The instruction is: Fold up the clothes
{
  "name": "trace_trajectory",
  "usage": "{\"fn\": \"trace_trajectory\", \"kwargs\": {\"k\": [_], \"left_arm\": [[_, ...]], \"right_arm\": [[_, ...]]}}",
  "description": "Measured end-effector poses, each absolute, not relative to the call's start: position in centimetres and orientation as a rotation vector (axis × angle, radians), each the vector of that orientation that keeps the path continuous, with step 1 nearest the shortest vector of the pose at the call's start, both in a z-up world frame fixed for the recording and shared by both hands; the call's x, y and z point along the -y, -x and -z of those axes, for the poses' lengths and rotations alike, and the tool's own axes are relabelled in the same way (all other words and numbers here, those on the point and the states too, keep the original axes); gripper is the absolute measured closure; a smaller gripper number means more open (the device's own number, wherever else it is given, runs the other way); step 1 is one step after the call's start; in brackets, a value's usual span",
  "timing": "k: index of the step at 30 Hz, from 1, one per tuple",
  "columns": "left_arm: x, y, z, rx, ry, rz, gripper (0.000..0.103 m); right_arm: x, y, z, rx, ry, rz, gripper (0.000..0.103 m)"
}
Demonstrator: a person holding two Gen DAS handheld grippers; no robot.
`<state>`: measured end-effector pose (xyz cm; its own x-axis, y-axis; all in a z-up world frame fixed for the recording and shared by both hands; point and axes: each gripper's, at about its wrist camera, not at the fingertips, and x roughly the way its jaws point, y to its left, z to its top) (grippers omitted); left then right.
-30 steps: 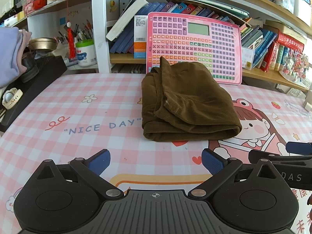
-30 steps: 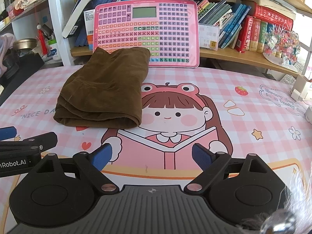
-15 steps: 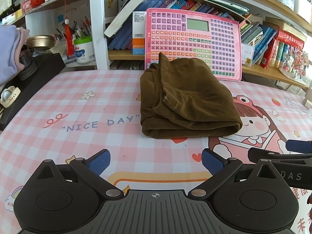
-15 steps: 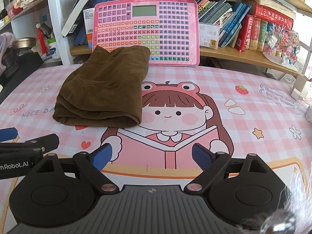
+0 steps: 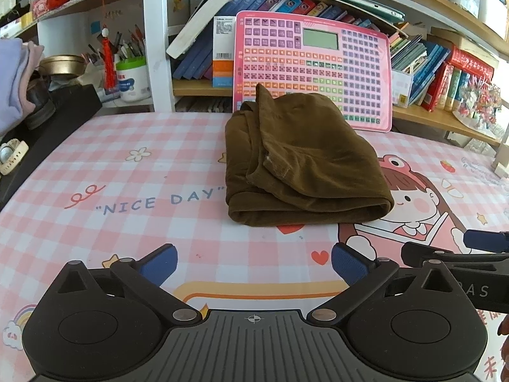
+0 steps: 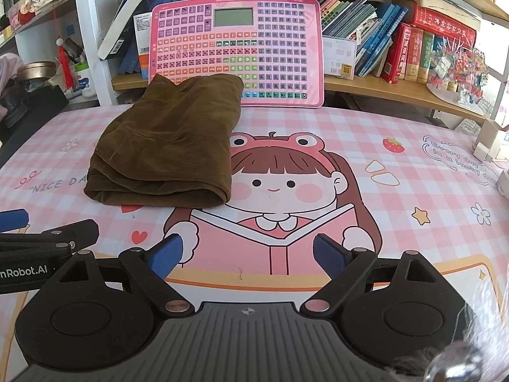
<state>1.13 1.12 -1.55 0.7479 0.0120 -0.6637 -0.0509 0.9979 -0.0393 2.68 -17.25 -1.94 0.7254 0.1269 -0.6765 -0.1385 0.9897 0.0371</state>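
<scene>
A brown garment [image 5: 302, 162] lies folded in a thick bundle on the pink checked table mat [image 5: 127, 191], its far end against a pink keyboard toy. The right wrist view has the same brown garment [image 6: 168, 146] left of centre. My left gripper [image 5: 253, 262] hovers low over the mat in front of the bundle, open, nothing between its blue pads. My right gripper [image 6: 246, 256] stands open over the cartoon girl print, to the right of the bundle, also holding nothing. Each gripper's finger shows at the edge of the other's view.
A pink keyboard toy [image 5: 313, 70] leans on the bookshelf [image 6: 381, 86] behind the table. Black equipment with shoes and a lilac cloth [image 5: 12, 82] sits at the left edge. A white box [image 6: 490, 143] stands at the right.
</scene>
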Motion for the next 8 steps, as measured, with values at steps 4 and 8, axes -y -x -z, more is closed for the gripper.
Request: {"fn": "trace_trajectory", "kwargs": {"k": [4,8], "left_arm": [[-1.23,-1.09,1.42,-0.717,0.064,-0.025,0.000],[-1.06,-1.11,1.43,-0.719,0.060,-0.020,0.000]], "right_arm": [[17.25,-2.73,1.98,-0.746,0.014,-0.140,0.014],[17.27,-2.71,1.97,-0.746,0.011,-0.134,0.014]]}}
